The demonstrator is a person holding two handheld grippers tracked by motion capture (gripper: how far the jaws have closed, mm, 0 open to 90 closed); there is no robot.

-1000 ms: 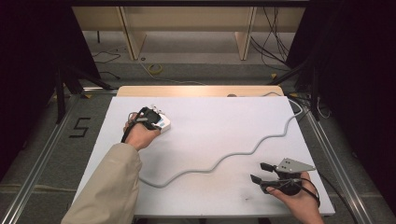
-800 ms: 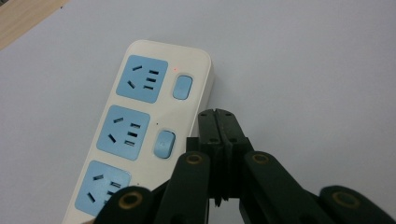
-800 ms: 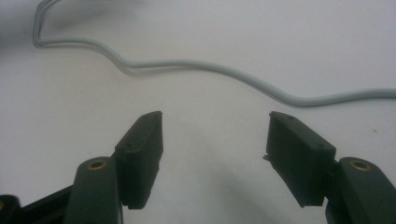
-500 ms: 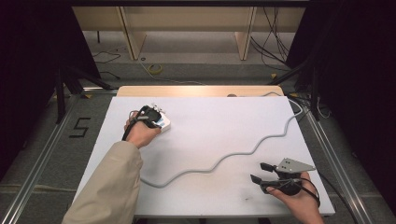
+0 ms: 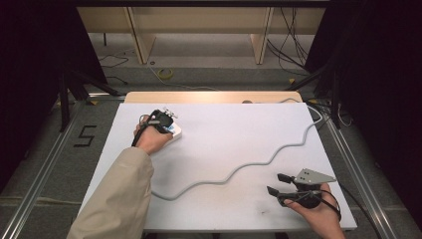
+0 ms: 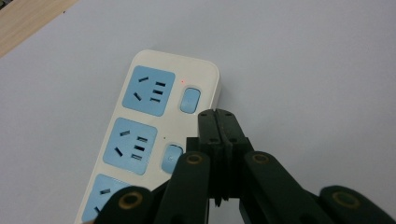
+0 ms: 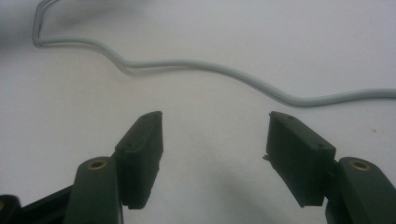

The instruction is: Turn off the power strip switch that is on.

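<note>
A cream power strip (image 6: 154,116) with blue sockets and blue switches lies on the white table; a small red light glows by its end switch (image 6: 190,100). In the high view the strip (image 5: 175,132) sits at the table's left, partly under my left gripper (image 5: 166,117). My left gripper (image 6: 220,119) is shut with nothing between its jaws, its tips just beside the strip's right edge, near the second switch (image 6: 173,157). My right gripper (image 5: 276,183) rests at the near right, open and empty (image 7: 215,135). The strip's grey cable (image 5: 249,167) snakes across the table.
The white table (image 5: 224,124) has a wooden strip (image 5: 209,97) along its far edge. The cable (image 7: 196,65) runs across in front of my right gripper. Metal rails (image 5: 50,149) flank the table, and cables lie on the floor (image 5: 164,74) beyond.
</note>
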